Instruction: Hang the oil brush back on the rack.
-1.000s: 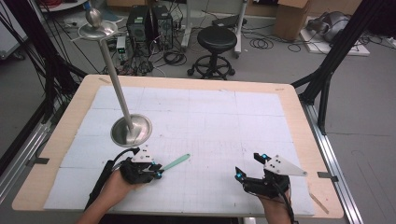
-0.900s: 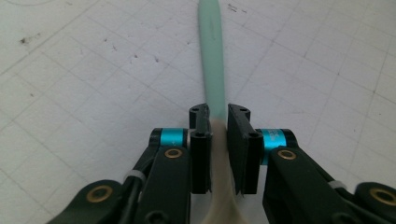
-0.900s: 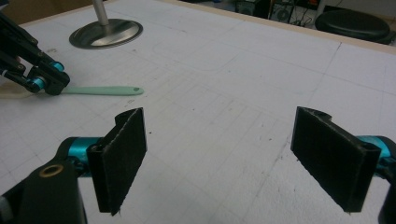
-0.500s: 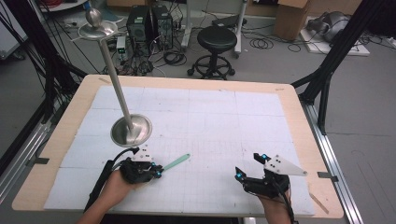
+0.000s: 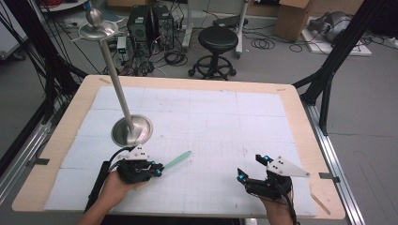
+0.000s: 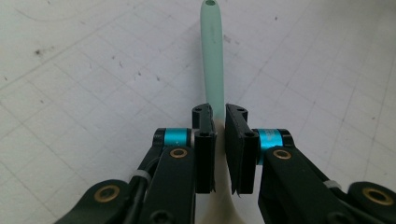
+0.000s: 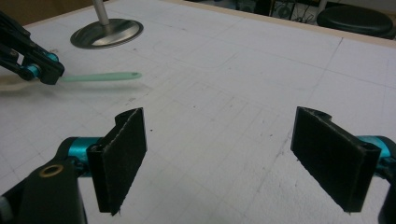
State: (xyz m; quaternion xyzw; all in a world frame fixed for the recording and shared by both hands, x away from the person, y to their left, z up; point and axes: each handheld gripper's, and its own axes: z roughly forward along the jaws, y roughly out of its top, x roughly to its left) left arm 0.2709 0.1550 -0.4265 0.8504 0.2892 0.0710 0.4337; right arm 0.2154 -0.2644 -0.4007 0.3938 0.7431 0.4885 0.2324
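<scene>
Spoon (image 6: 212, 65) with a mint-green handle and a pale cream bowl end is lying near the table's front left, its handle pointing away toward the middle. Left gripper (image 6: 220, 135) is clamping it where handle meets bowl, the jaws having just been closing on it. Metal stand (image 5: 132, 130), a round base with a tall leaning pole, is sitting just behind on the white gridded mat (image 5: 225, 126). Right gripper (image 7: 233, 154) is resting well apart at the front right, jaws spread wide around nothing.
</scene>
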